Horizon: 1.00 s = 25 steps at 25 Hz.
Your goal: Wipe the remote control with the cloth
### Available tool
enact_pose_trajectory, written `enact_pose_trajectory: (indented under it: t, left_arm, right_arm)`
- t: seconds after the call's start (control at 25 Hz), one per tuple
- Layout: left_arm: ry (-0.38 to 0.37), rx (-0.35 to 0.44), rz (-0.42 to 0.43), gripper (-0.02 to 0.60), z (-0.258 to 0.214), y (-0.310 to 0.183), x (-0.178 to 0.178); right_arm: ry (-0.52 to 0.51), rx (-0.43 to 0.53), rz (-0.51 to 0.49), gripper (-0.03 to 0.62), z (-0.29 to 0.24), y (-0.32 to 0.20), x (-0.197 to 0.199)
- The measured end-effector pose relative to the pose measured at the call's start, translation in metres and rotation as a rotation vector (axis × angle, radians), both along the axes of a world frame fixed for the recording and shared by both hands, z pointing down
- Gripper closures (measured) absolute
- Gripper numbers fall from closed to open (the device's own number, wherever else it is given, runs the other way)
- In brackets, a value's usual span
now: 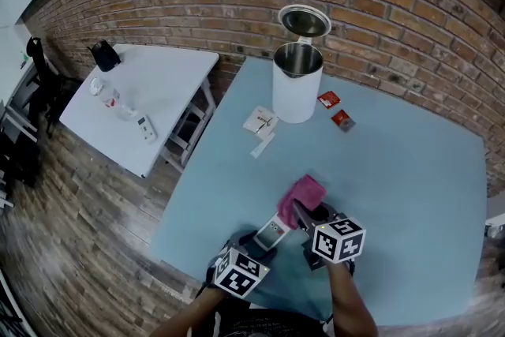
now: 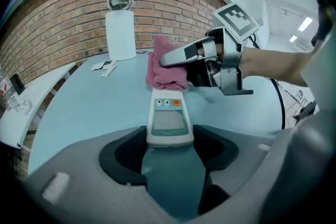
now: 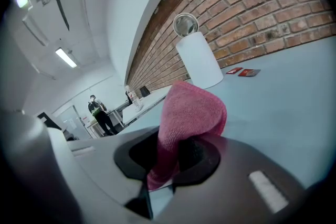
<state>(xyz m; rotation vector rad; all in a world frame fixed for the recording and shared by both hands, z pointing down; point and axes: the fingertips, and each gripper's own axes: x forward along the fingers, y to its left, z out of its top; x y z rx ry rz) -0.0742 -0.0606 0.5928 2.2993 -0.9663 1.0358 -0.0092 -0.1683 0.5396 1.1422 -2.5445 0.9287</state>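
Cloth (image 3: 194,107) is sitting bunched on the far end of the remote control (image 2: 168,120), which is lying on the table (image 1: 410,193). Left gripper (image 2: 169,147) is clamping its near end and right gripper (image 3: 176,157) is pinching the cloth. I'd be dragging lengthwise, pressing lightly.

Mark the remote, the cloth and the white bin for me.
remote (image 2: 168,122): left gripper view, on its screen.
cloth (image 3: 193,107): right gripper view, on the bunched top fold.
white bin (image 1: 297,95): head view, on its side wall.
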Motion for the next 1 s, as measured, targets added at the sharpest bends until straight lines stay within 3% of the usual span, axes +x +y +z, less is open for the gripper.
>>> enact_pose_trajectory:
  t: [0.68,0.84,1.0]
  left_arm:
    - [-0.006,-0.004,-0.009,0.304,0.001,0.0,-0.002]
    - [-0.005,0.001,-0.015,0.304,0.0,-0.001,-0.002]
    - [-0.012,0.006,-0.026,0.304,-0.003,-0.002,-0.003]
  right_arm:
    - [-0.051,0.01,0.207,0.526,-0.011,-0.027,0.047]
    - [-0.016,0.075,0.315,0.526,-0.027,-0.021,0.071]
    - [0.026,0.058,0.321,0.526,-0.019,-0.01,0.076]
